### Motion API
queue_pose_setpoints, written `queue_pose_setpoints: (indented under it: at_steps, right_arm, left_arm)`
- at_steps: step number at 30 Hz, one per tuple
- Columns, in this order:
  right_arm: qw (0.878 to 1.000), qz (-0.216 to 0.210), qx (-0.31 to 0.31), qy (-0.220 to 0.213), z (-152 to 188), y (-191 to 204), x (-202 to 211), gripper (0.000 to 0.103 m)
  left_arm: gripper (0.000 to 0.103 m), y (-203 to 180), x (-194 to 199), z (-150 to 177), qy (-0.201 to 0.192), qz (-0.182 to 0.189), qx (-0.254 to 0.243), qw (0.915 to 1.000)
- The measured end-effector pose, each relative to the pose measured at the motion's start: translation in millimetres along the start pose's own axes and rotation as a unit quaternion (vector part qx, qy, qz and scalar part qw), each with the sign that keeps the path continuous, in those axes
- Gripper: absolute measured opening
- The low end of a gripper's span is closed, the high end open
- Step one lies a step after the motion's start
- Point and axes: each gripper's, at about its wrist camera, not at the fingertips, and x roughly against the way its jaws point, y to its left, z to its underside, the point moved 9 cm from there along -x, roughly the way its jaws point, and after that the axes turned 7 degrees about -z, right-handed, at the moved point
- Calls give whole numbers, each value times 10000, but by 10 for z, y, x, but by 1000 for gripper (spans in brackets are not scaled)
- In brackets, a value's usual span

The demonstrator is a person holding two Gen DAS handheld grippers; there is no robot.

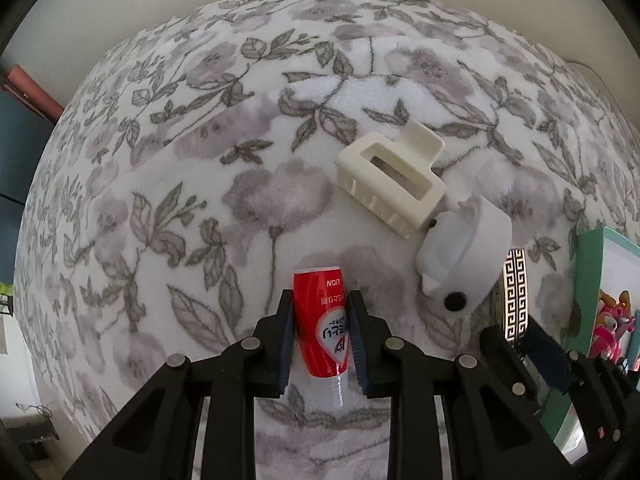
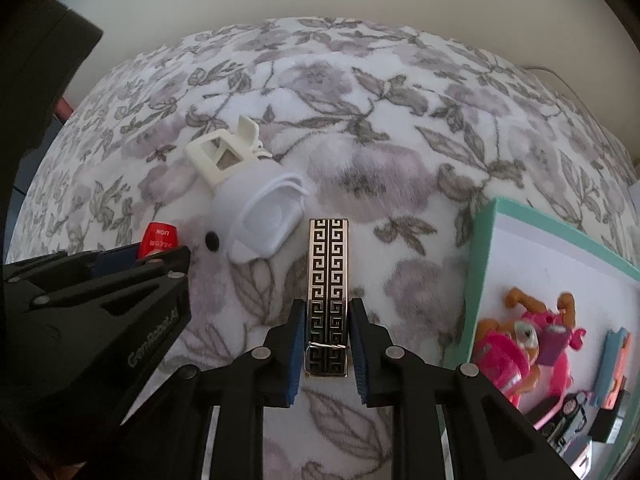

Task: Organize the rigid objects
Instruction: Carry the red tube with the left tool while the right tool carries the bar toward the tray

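Observation:
In the left wrist view a red tube with a white end [image 1: 320, 320] lies on the floral blanket [image 1: 180, 168], and my left gripper [image 1: 320, 300] is shut on it, both blue pads against its sides. In the right wrist view my right gripper [image 2: 325, 308] is shut on a narrow black-and-gold bar with a key pattern [image 2: 328, 264], which lies flat on the blanket. The two grippers are side by side; the left gripper [image 2: 160, 256] with the red tube [image 2: 160, 236] shows at the left of the right wrist view.
A cream hair claw clip [image 1: 390, 184] and a white animal-shaped case [image 1: 464, 256] lie touching, just beyond and between the grippers. A teal-rimmed box [image 2: 480, 280] to the right holds pink toy figures [image 2: 532, 340] and other small items. A pale wall lies beyond the blanket.

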Motion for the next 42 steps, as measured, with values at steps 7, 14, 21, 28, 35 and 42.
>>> queue_pose_setpoints:
  at_steps: [7,14,21,28,35,42]
  right_arm:
    - [9998,-64,-167,-41,107,-49,150,22]
    - [9991,-116,-256,-305,55,-110,474,22]
    - [9970,-76,-383,-669,-33,-237,899,22]
    - [9941,232,-526,-925,-14,-528,1300,22]
    - [9896,358,-1066,-893,203,-1035,1492,22]
    - [9798,642,-1734,-769,500,-1687,1605,22]
  left_arm:
    - [26,-125,247,177,-90,27,175,9998]
    - [26,-29,577,171,-382,-72,301,9988]
    - [26,25,1010,37,-877,-126,323,9955]
    - [26,-206,1403,-51,-1258,253,163,9916]
    - [26,-709,1703,43,-1437,621,-272,9873]
    - [26,-1282,1830,235,-1446,797,-778,9832]
